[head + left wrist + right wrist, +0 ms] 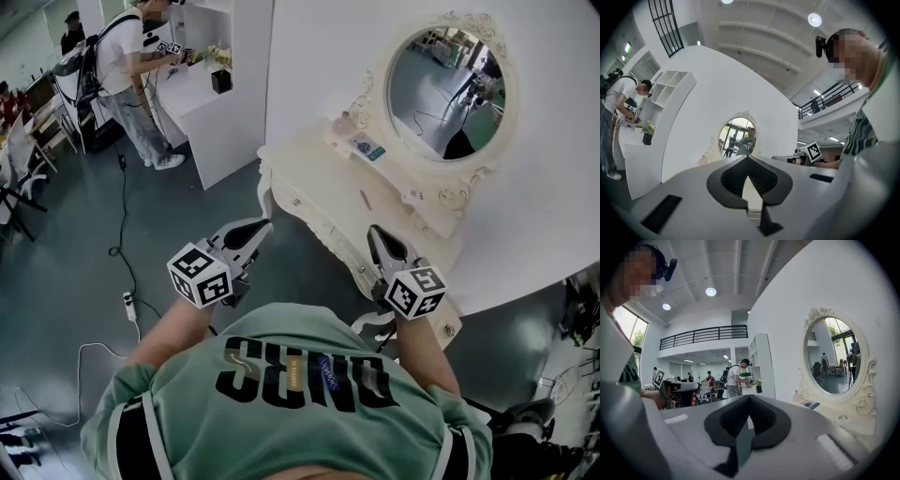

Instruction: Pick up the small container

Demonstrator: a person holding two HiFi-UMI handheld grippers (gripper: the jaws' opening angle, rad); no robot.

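Small container [345,122], as far as I can judge, is the pale pink bottle-like thing at the back of the white counter [319,187]. It stands right of centre in the upper part of the head view, close against the left foot of the oval mirror [448,89], with a blue-printed card [368,148] just beside it.

Both tongs are closed and empty, well short of it. The left tongs [265,223] hang before the counter's near edge and the right tongs [375,230] over it.

The main risk is reaching in with the tongs closed, which would push the light bottle over or drive it into the carved mirror frame. Its tight spot by the frame also leaves little room for opened tongs, and the card could be nipped along with it.

The head view gives the layout of the counter top. The right gripper view adds a side-on look past the right tongs [749,397] at the small container [797,396] standing upright. In the left gripper view, the left tongs [748,157] hide the counter top, leaving mainly the mirror and wall.
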